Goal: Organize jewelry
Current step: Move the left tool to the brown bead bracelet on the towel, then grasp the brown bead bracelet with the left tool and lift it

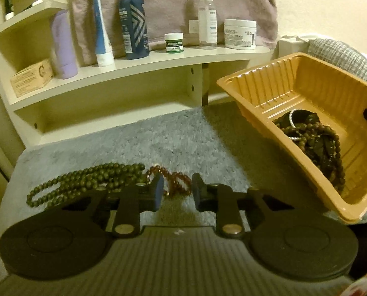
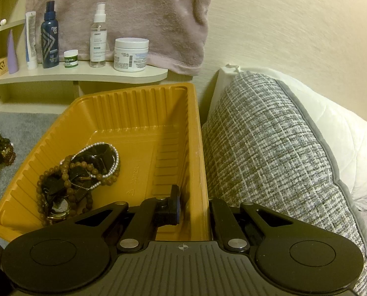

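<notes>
- The biggest risk I see is on the left: the small amber-brown glass bead bracelet (image 1: 174, 183) lies touching the long olive-green bead necklace (image 1: 89, 181) on the fluffy grey mat (image 1: 158, 138). If my left gripper (image 1: 177, 192) closes where the strands meet, I judge it could drag both up in a tangle, or pinch mat pile instead of beads.
- Round beads may also roll off the flat pads, so a shallow bite could drop the bracelet short of the tray.
- My left jaws stand partly open, holding nothing; the bracelet sits just beyond the tips, mostly in line with the gap, part of it behind the left finger (image 1: 158, 192).
- My right gripper (image 2: 195, 204) is clamped on the side wall of the ribbed orange plastic tray (image 2: 144, 113), one finger inside, one outside, holding it tilted. If that grip slips, I expect the tray to tip.
- The heap of brown beads, pearls and a watch (image 2: 79, 175) already lies in the tray's low corner.
</notes>
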The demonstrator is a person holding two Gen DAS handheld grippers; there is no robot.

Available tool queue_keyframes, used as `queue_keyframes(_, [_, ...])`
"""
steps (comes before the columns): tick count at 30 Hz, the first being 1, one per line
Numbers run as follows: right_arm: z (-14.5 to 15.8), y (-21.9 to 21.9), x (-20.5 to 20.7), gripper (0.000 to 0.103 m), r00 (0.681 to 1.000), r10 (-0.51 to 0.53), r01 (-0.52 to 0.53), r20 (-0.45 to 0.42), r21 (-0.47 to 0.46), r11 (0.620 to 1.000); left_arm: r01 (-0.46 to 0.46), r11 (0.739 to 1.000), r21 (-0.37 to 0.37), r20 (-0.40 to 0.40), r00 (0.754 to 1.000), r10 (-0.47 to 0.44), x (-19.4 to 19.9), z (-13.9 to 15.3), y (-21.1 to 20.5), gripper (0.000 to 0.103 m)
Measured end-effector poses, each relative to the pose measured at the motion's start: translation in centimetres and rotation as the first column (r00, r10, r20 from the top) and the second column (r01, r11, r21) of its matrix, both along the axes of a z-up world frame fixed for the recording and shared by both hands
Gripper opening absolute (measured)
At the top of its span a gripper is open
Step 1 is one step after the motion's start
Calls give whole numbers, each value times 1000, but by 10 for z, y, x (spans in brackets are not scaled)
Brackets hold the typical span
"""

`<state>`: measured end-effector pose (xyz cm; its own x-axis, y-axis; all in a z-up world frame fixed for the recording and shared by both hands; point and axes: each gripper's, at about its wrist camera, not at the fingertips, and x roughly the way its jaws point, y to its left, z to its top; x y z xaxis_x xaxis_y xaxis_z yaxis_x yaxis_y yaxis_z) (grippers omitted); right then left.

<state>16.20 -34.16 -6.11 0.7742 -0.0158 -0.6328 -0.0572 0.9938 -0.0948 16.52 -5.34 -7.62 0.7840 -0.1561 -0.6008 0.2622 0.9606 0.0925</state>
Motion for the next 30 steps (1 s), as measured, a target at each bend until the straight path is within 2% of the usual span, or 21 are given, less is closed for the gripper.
queue_keyframes(7, [0,0,0,6,1000,-2,2,-1,2,1000,11,999,45,-43,999,-9,19,-13,-4,11])
queue_keyframes(13, [0,0,0,6,1000,-1,1,-3,3,1000,27,998,63,-43,999,-24,15,-14,-5,4])
queue_keyframes(18, [0,-1,0,6,1000,-1,1,-4,5,1000,44,998,49,-25,999,-43,0,-4,-6,4])
queue_keyframes(30, [0,-1,0,6,1000,-1,1,-4,4,1000,74,996,-42,21,997,-74,-17,34,-5,4])
